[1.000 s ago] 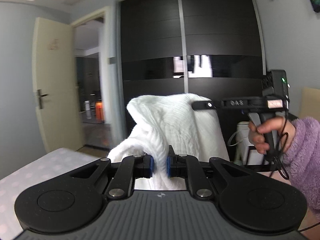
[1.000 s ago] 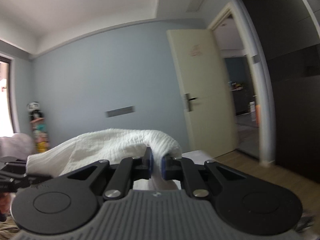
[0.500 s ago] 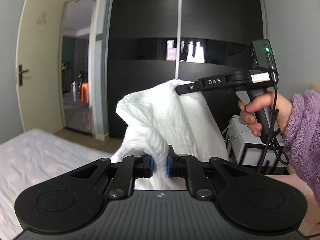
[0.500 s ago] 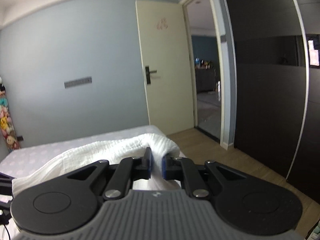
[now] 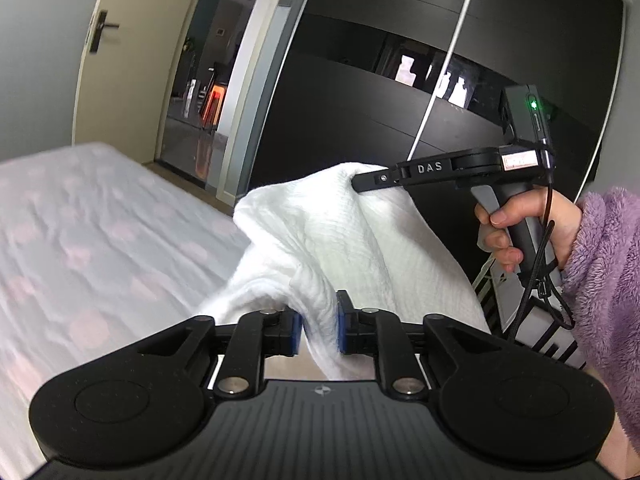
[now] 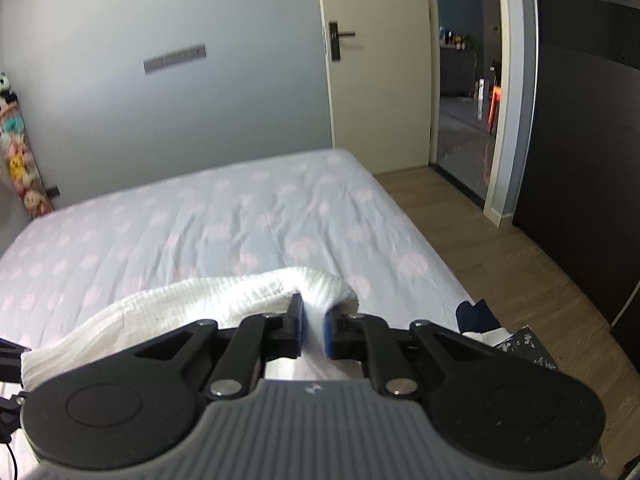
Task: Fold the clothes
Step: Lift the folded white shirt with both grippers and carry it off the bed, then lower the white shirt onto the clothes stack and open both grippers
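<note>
Right wrist view looks down over a bed (image 6: pixel 224 216) with a pale, pink-spotted sheet that spreads wide and bare ahead of the right hand-held gripper (image 6: pixel 313 330); the bed's right edge runs just to the right of the jaws, with wooden floor (image 6: pixel 520 264) beyond it, an open door (image 6: pixel 380 64) and a dark wardrobe (image 6: pixel 588 128) further off. A dark blue garment (image 6: pixel 478 314) lies at the bed's near right corner. The right hand-held gripper is nearly closed, its blue pads pinching a fold of the white cloth (image 6: pixel 192 300), which trails off to the left of the jaws above the sheet. From the left wrist view, the left hand-held gripper (image 5: pixel 319 328) has the white cloth (image 5: pixel 340 224) between its blue pads; its jaws have just been opening a little, and the fabric fills the gap. The cloth rises ahead and to the right, where the right hand-held gripper (image 5: pixel 356 184) holds its upper corner, gripped by a hand (image 5: pixel 520 228) in a purple fleece sleeve (image 5: pixel 604 280). The bed (image 5: pixel 80 240) lies to the left.
</note>
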The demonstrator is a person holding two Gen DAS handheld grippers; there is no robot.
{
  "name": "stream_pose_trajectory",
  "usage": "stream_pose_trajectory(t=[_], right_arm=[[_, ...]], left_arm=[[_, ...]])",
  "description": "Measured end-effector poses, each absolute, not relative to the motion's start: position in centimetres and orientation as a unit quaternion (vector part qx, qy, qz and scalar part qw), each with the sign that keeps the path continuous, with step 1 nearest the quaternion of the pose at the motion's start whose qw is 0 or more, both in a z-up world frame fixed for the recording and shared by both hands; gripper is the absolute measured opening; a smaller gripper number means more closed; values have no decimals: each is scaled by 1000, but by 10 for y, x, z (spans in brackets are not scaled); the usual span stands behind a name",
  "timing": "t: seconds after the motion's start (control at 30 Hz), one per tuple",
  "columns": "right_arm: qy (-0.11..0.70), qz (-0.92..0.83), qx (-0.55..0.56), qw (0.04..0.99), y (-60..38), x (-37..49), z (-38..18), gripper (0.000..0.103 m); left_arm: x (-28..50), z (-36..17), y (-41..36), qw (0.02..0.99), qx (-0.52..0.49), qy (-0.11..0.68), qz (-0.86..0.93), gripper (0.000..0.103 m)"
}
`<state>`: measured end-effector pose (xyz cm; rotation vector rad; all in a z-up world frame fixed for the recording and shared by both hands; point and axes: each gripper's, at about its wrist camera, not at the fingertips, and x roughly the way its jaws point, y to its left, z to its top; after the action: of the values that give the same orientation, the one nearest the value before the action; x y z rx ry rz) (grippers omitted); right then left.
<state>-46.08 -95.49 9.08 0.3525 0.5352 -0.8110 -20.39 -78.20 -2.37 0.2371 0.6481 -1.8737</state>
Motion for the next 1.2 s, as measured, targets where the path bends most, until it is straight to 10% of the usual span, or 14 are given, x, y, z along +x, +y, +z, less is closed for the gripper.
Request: stream_pose_trajectory(t=[0.3, 0.63, 0.97, 1.0, 1.07, 1.2], right_arm=[[310, -354, 248, 847, -989, -445, 73, 22], [308, -382, 344, 800, -1036, -437, 68, 74], [359, -331, 419, 765, -1090, -407, 34, 71], [368, -316, 418, 768, -1090, -400, 32, 67], [383, -303, 404, 774, -1088, -390, 33, 24], [403, -286, 357, 793, -1074, -376, 52, 20]], left_arm=[[-171, -44, -788, 542, 74, 315, -776, 42], [-160, -44, -791, 535, 57, 344, -770, 42], [-155, -47, -795, 521, 60, 347, -778, 41], [-155, -47, -796, 520, 61, 348, -778, 41], [-154, -46, -797, 518, 61, 350, -778, 40], [-152, -44, -799, 515, 59, 351, -779, 33]])
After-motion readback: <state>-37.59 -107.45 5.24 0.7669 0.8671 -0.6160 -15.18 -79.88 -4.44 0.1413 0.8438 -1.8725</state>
